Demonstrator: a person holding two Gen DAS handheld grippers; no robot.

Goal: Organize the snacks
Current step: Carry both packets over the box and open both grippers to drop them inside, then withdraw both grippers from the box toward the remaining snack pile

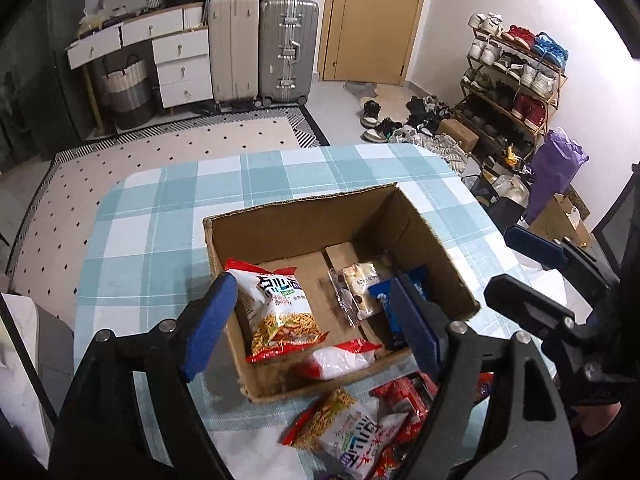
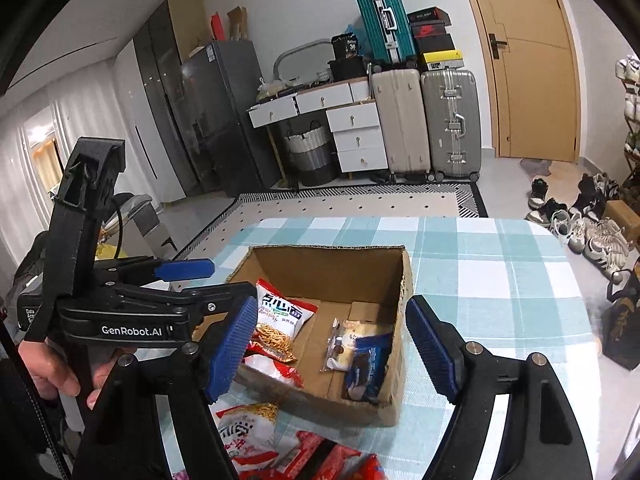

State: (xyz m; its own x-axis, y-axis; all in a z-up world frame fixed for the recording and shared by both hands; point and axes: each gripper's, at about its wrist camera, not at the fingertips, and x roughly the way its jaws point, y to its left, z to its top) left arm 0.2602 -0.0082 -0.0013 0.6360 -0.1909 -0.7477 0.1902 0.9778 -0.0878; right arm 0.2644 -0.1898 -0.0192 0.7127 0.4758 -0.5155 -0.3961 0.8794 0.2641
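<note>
**Snacks part boxed, part loose; both claws gaping and empty**

The open brown cardboard box (image 1: 304, 236) is sitting on the blue-and-white checked tablecloth (image 1: 160, 216). Inside it, a white-and-red noodle snack bag (image 1: 280, 308) is lying at 9 o'clock, a clear-wrapped pale snack pack (image 1: 358, 286) at 2 o'clock, with a blue packet (image 1: 384, 294) touching it at 3 o'clock. A red-and-white pouch (image 1: 338, 362) is leaning over the box's near rim at 6 o'clock. Beyond that rim, a second noodle bag (image 1: 340, 428) and red wrappers (image 1: 404, 400) are lying loose on the cloth.

The left gripper (image 1: 316, 328) is hovering over the box, blue pads spread wide, gripping nothing. The right gripper (image 2: 332, 352) is likewise standing wide apart and empty above the box's near edge.
</note>
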